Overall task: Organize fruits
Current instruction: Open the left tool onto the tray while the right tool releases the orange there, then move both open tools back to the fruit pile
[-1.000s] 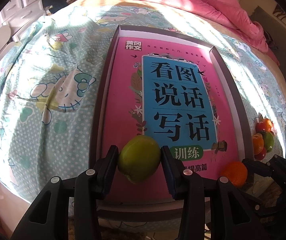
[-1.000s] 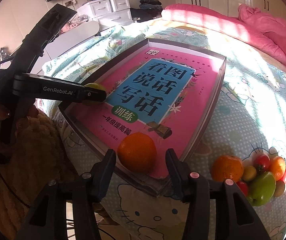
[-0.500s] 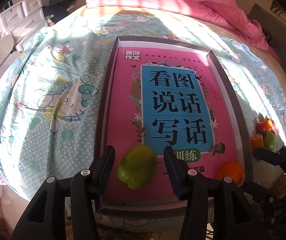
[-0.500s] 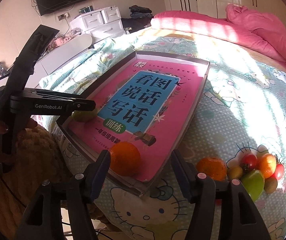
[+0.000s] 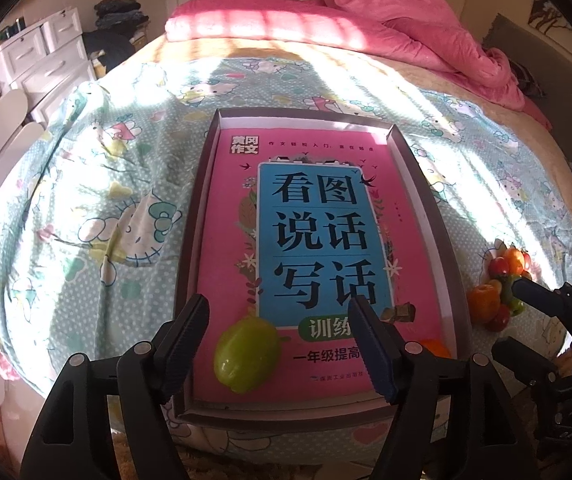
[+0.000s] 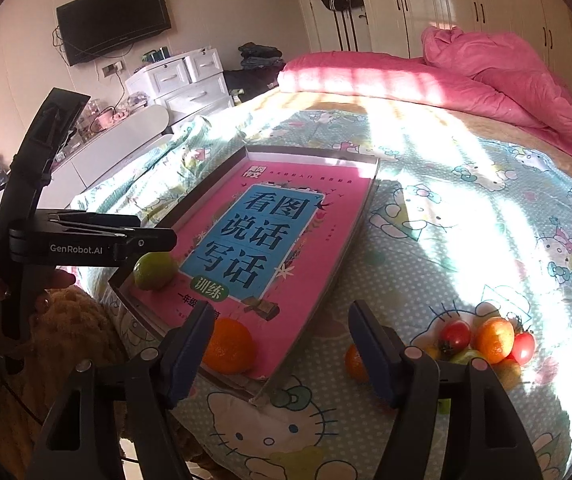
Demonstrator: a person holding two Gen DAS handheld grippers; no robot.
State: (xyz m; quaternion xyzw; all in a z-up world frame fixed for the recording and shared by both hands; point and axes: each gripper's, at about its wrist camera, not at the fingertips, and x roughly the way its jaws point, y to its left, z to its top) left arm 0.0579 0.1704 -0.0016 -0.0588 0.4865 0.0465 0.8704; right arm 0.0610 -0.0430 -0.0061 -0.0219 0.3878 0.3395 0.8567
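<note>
Fruit sits in two places. A green apple (image 5: 246, 354) and an orange (image 6: 230, 346) rest on the pink book (image 5: 317, 240) inside the shallow box (image 5: 190, 248), at its near end. The rest is heaped in a pile (image 6: 485, 340) on the bedsheet (image 6: 465, 220) beside the box. My left gripper (image 5: 282, 344) is spread wide and empty above the apple; my right gripper (image 6: 282, 344) is likewise wide, holding nothing.
</note>
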